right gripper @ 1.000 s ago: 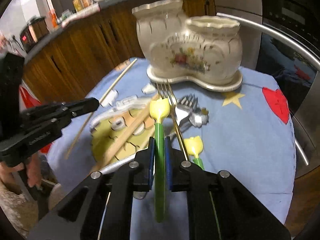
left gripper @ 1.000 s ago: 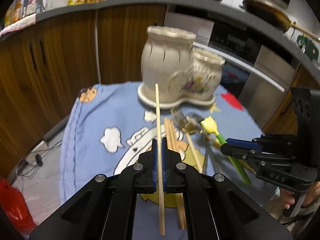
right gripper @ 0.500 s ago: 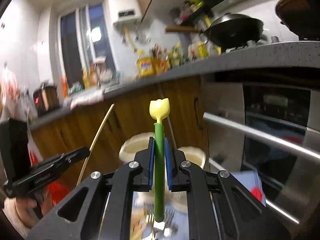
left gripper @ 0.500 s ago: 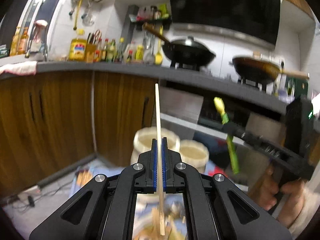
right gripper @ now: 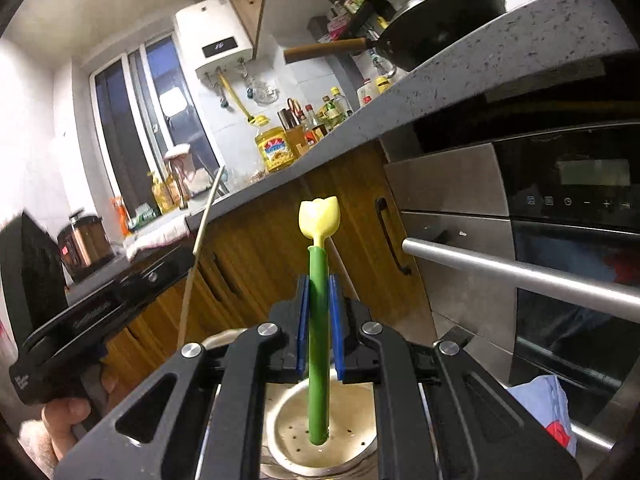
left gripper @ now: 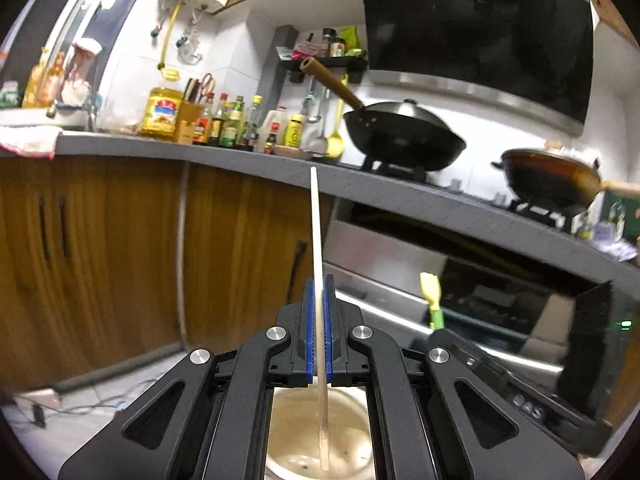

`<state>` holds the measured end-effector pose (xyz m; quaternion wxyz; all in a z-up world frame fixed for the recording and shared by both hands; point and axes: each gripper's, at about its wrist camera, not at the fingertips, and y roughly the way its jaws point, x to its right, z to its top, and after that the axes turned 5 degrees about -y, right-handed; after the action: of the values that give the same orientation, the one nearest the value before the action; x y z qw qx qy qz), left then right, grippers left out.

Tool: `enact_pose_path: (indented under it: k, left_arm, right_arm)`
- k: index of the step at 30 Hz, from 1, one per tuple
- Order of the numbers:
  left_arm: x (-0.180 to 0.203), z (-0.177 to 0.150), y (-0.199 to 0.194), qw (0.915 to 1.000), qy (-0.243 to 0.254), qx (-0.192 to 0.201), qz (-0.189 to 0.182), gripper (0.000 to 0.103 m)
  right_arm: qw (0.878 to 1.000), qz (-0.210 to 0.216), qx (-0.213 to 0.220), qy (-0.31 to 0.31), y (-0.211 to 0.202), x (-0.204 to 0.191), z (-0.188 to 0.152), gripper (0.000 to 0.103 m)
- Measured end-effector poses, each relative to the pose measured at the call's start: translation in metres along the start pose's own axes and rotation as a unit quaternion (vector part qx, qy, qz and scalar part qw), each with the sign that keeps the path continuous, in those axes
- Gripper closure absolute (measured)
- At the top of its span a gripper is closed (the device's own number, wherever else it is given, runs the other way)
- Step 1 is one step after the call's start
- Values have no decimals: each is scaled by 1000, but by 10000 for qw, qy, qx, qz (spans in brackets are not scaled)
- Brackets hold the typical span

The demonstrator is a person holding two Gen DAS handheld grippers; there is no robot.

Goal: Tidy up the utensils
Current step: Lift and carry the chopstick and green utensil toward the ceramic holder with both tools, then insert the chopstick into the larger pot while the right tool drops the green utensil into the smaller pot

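Observation:
My left gripper [left gripper: 318, 292] is shut on a pale wooden chopstick [left gripper: 317, 240]. It holds the chopstick upright, with the lower end inside the cream ceramic holder's cup [left gripper: 296, 440] below. My right gripper [right gripper: 319, 292] is shut on a green-handled utensil with a yellow tulip top [right gripper: 319, 264]. Its lower end stands in the holder's other cup [right gripper: 288, 440], which has small holes in the bottom. The right gripper [left gripper: 472, 344] with the tulip top [left gripper: 431, 288] shows in the left wrist view. The left gripper [right gripper: 120, 300] and the chopstick [right gripper: 200, 240] show in the right wrist view.
Wooden cabinet doors [left gripper: 100, 260] and a grey counter [left gripper: 240, 160] with bottles and a black wok [left gripper: 404, 142] stand behind. An oven with a steel bar handle [right gripper: 520, 272] is at the right. A corner of the blue cloth [right gripper: 548, 408] shows at lower right.
Both grippers lifted their utensils off the table, tilted them upright and lowered their ends into the holder's two cups. The table and the other utensils have left the views.

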<state>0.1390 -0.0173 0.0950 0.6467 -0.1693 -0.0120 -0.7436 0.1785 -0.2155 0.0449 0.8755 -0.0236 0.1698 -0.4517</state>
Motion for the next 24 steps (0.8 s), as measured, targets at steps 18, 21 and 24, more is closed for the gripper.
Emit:
enact_pose_path:
  k: [18, 21, 24]
  left_arm:
    - [-11, -45, -36, 9976, 435, -331, 425, 99]
    - [-11, -44, -40, 9972, 456, -358, 463, 99]
    - [-12, -44, -40, 9970, 441, -396, 495, 99]
  right_arm:
    - [9980, -37, -605, -186, -20, -9, -27, 93]
    - [9976, -96, -639, -230, -24, -12, -29, 93]
    - [9975, -138, -631, -272, -29, -12, -28, 93]
